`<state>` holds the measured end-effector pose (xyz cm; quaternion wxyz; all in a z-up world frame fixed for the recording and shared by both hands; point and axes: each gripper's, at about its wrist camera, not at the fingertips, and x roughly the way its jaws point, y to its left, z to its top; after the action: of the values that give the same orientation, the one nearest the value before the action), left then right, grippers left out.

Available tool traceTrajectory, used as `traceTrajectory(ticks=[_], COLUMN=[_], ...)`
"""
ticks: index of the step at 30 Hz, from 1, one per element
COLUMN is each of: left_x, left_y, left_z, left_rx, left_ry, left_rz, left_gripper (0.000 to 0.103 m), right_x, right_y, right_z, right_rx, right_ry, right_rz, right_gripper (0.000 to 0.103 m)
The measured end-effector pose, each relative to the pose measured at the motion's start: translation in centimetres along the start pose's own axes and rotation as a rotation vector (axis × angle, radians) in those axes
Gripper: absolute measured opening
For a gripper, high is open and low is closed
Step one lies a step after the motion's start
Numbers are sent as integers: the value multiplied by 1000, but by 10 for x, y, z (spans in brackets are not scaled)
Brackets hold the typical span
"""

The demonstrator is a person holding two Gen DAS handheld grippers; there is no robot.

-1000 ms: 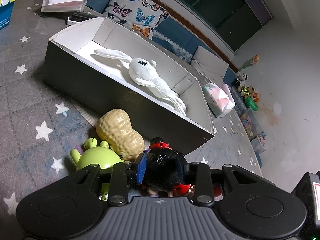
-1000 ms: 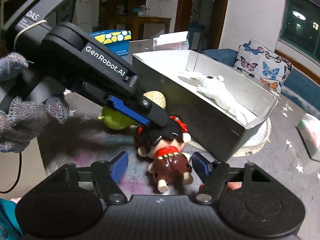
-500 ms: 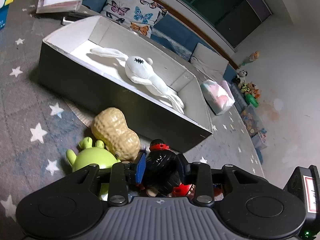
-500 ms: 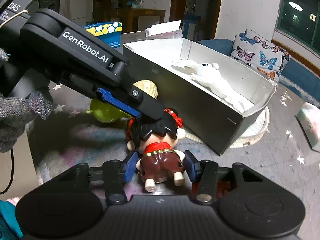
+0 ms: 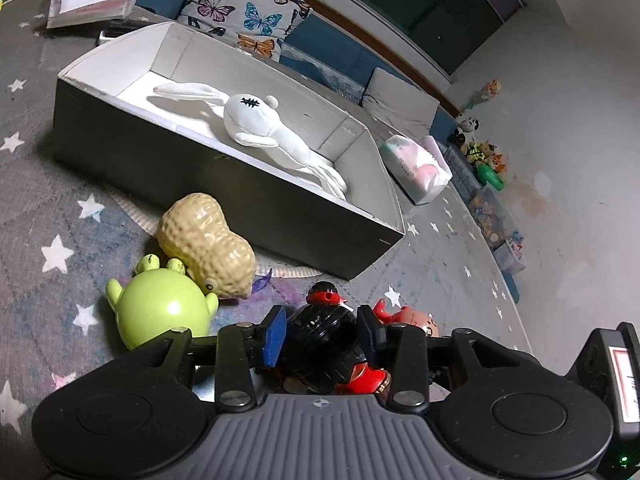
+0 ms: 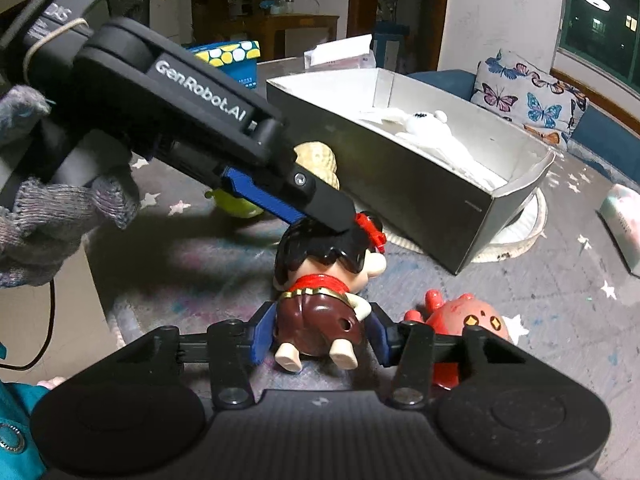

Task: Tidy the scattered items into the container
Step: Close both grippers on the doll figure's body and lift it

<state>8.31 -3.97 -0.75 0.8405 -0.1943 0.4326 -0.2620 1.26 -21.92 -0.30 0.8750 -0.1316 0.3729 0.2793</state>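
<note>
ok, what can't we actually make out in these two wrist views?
- Doll face: turned away in the right view; left gripper body covers it in the left view.
- Red toy: lower part behind the right gripper.
- Green toy: face turned away in the left view; mostly behind the left gripper in the right view.

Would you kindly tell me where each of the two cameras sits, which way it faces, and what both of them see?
Left wrist: sits on the left gripper, looking down past the doll's black hair to the box, the peanut toy and the green toy; only its own fingers show.
Right wrist: sits on the right gripper, whose fingers press the doll's body; it faces the box end, with the left gripper and a gloved hand on the picture's left.
Shared: doll, box, white rabbit, red toy.
</note>
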Motion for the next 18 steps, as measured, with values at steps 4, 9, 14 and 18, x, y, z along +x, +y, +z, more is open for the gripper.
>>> traceTrajectory(ticks=[4, 9, 14, 18], left_x=[-1, -4, -9, -10], left_y=[0, 7, 10, 12], left_z=[-1, -2, -4, -9], left_rx=[13, -33, -79, -122], left_ry=[0, 10, 26, 45], left_rz=[1, -12, -17, -25], left_gripper=[45, 45, 43, 42], right_x=[3, 3, 6, 6], right_y=[-3, -9, -8, -7], right_z=[4, 11, 13, 13], right_rx=[30, 70, 68, 68], right_ry=[-6, -11, -5, -1], right_rz=[18, 54, 53, 49], right_gripper=[50, 51, 50, 50])
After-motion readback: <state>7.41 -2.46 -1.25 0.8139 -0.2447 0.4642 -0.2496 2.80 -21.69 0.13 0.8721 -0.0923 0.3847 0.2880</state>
